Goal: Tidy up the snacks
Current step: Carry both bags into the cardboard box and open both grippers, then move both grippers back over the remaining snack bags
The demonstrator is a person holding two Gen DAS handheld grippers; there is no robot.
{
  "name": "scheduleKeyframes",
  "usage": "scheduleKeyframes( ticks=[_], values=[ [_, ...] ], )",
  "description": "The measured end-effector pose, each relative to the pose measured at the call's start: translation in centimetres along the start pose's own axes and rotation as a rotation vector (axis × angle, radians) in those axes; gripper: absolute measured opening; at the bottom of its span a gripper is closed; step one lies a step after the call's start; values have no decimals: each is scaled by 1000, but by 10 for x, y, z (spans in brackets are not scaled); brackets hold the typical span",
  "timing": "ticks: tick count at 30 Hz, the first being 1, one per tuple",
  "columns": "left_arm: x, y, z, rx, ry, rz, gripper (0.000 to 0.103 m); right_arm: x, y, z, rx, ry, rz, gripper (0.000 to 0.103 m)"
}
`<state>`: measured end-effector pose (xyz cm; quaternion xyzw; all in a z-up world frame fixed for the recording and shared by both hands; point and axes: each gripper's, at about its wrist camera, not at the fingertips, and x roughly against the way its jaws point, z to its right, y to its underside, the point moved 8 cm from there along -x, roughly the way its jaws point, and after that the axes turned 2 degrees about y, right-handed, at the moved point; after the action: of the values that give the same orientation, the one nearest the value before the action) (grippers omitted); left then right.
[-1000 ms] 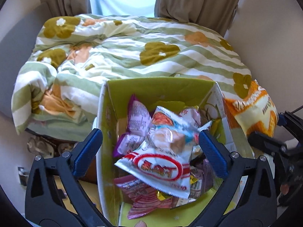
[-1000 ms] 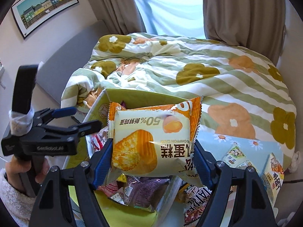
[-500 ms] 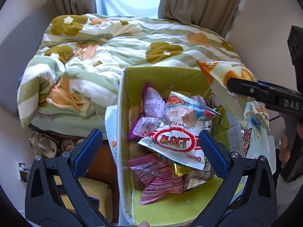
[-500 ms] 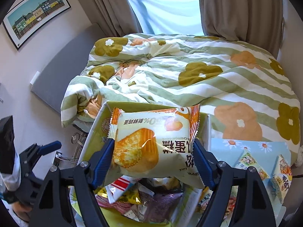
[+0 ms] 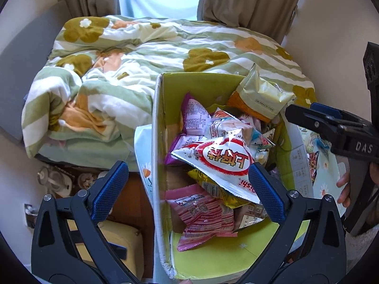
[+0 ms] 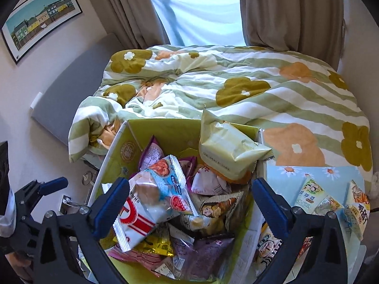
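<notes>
Bedroom setting, with a bed (image 6: 236,90) taking up most of the background under a green-and-white striped duvet with big olive and orange flowers, beige curtains (image 6: 284,11) behind it and a framed picture of coloured houses (image 6: 40,21) on the wall to the left. Up against the near edge of the bed sits a cardboard box (image 5: 163,108) with a lime-green inside, and it's stuffed with snack packets. The pale yellow cake packet (image 6: 227,146) lies back side up at the far right corner of the box, leaning on the rim and resting on top of the other bags. Below it there's a white bag with a red oval logo (image 5: 225,158), a clear-blue wrapped pastry (image 6: 163,189), a purple packet (image 5: 194,116), a pink one (image 5: 203,213) and a yellow one peeking out from underneath. The left gripper (image 5: 187,189) hangs over the near left wall of the box with its blue-padded fingers spread wide, nothing between them. The right gripper (image 6: 189,203) is over the middle of the box, also spread wide and not pinching anything. To the right of the box a few more packets (image 6: 331,201) lie on a light blue daisy-print surface (image 6: 308,172), just beside the box wall.
</notes>
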<state>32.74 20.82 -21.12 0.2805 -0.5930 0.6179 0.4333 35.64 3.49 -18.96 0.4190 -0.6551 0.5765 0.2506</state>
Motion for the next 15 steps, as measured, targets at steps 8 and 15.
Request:
scheduleKeyframes(
  ticks=[8,15],
  values=[
    [31,-6,15,-10,-12,43,101,49,3,-1,29,16,74,103],
    [62,-8,51,-25,-19,106,101,105,10,30,14,34,140,103]
  ],
)
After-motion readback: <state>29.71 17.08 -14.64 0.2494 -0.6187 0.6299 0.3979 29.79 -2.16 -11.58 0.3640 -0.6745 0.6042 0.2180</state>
